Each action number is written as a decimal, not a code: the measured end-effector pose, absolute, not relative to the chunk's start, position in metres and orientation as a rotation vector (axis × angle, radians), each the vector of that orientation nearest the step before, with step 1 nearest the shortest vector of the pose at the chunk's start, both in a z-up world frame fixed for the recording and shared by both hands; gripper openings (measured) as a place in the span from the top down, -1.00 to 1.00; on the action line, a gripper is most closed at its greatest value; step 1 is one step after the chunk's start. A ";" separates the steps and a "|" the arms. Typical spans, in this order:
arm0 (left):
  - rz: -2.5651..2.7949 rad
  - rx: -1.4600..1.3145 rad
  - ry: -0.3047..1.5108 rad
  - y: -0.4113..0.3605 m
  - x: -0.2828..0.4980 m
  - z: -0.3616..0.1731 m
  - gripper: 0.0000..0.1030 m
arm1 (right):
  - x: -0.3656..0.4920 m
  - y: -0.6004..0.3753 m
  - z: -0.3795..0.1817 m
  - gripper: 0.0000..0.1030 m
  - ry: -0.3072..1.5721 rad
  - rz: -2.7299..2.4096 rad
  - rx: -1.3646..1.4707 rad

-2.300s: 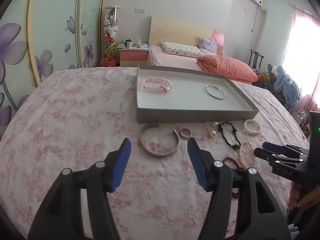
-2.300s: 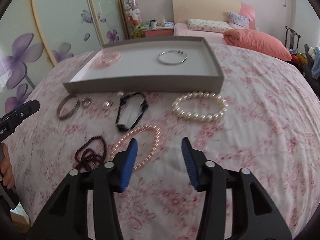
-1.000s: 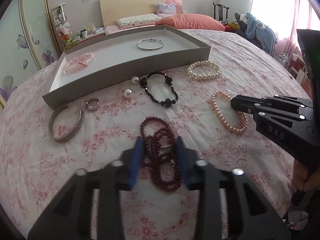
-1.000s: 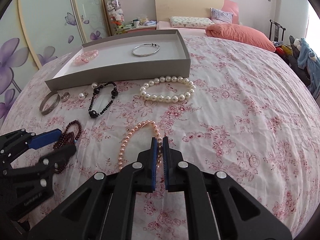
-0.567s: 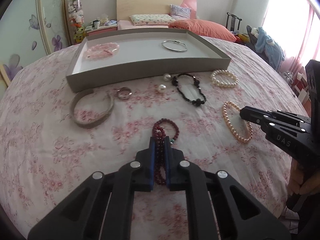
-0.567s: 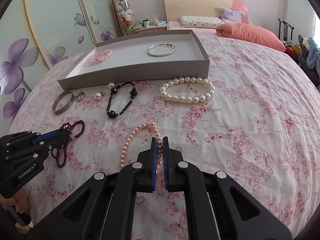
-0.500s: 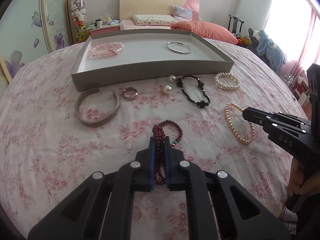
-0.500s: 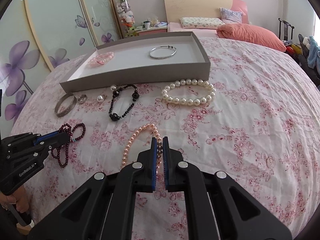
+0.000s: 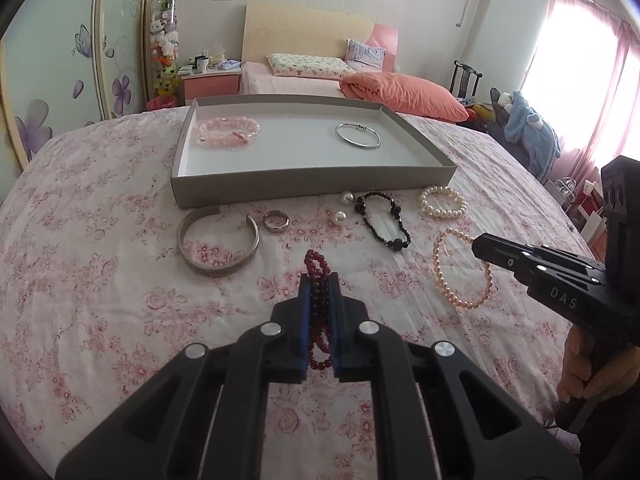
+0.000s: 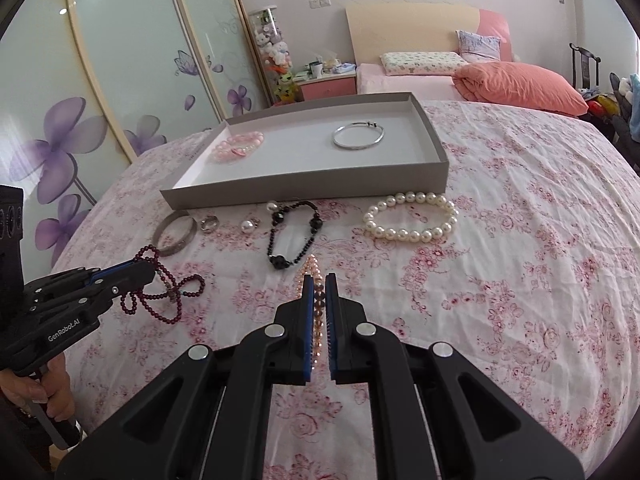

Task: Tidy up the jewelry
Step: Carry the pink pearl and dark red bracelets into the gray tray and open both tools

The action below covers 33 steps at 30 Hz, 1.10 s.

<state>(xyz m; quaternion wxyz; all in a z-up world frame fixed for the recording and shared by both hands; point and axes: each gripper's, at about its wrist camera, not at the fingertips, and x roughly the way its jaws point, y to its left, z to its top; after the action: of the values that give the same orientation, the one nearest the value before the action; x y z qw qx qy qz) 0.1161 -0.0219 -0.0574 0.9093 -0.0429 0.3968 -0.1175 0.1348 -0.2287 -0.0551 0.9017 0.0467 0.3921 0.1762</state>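
L gripper (image 9: 319, 280) clamped on the dark red bead strand (image 9: 318, 304); beads run up between the blue pads, one loop pokes out past the tips, rest hangs in loose coils just over the cloth (seen from R cam). R gripper (image 10: 319, 280) clamped on the pink pearl bracelet (image 10: 316, 300), pearls visible between pads, most of the loop draped below toward the cloth.

Step in hand, my read: carry both to the grey tray (image 9: 312, 188), which sits straight ahead, past the loose pieces.

To do it well:
- lift enough that the hanging loops clear the tray's front wall, else they snag the lip
- keep both clamps firm; round beads roll and can slip between pads
- go slow, dangling coils swing
- drop in bare tray floor, apart from the pink bead bracelet (image 9: 228, 130) and thin silver bangle (image 9: 357, 135) already inside

Still on the floral cloth (image 9: 100, 280), near the tray: open metal cuff (image 9: 218, 242), rigid; small ring (image 9: 276, 221); two loose pearls (image 9: 342, 207), smooth, likely to roll; black bead bracelet (image 9: 382, 220), limp; white pearl bracelet (image 10: 412, 214), chunky. Cloth is soft and wrinkled, so small items may sit in folds.
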 end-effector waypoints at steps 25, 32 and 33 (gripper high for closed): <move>-0.221 -0.122 0.648 -0.009 0.102 -0.007 0.82 | 0.121 -0.220 -0.006 0.87 0.640 0.427 0.132; -0.215 -0.108 0.609 -0.012 0.097 0.004 0.82 | 0.116 -0.221 0.006 0.87 0.587 0.422 0.122; -0.214 -0.108 0.606 -0.012 0.097 0.005 0.82 | 0.116 -0.221 0.009 0.87 0.577 0.419 0.119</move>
<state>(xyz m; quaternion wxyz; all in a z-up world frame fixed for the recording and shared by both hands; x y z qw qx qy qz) 0.0972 -0.0115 0.0055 0.9474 -0.0532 0.2975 -0.1049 0.1158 -0.2215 0.0088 0.9354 0.0584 0.2821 0.2048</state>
